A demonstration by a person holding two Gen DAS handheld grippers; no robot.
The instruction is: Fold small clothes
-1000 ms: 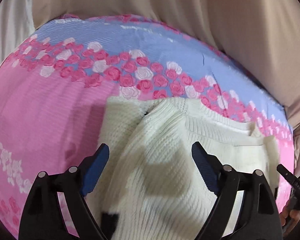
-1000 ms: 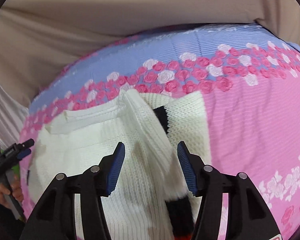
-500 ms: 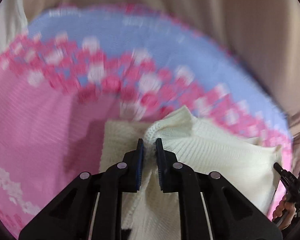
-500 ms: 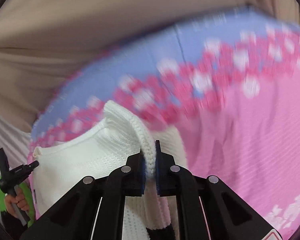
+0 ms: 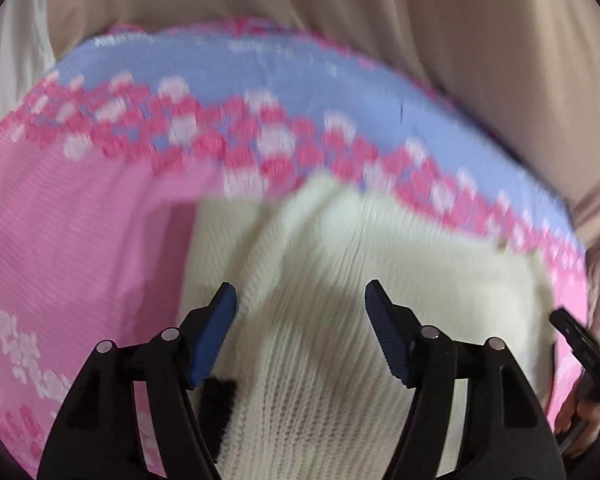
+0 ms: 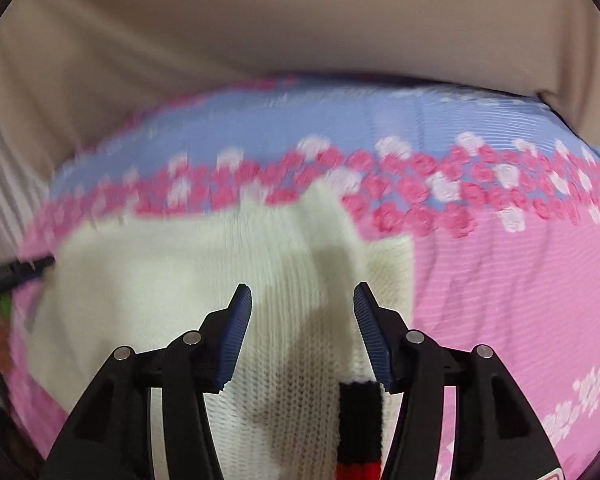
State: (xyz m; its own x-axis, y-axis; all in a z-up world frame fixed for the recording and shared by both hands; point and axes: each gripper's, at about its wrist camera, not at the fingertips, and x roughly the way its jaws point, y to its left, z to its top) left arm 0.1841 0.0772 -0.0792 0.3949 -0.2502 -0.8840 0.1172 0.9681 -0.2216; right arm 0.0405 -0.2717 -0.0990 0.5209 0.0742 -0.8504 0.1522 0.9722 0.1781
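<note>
Open pink bedspread (image 6: 500, 280) lies right of the sweater (image 6: 220, 264); beige curtain (image 6: 300, 20) bounds the far edge.

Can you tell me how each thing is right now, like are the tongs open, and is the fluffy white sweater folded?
Left tongs: open, holding nothing, over the sweater.
Right tongs: open, holding nothing, over the sweater.
Cream white knitted sweater: lying on the bed, partly folded, top layer bunched and not flat.
Black and red knitted cuff: lying flat on the sweater near the right tongs.
Pink and blue rose-patterned bedsheet: spread out under the sweater.
</note>
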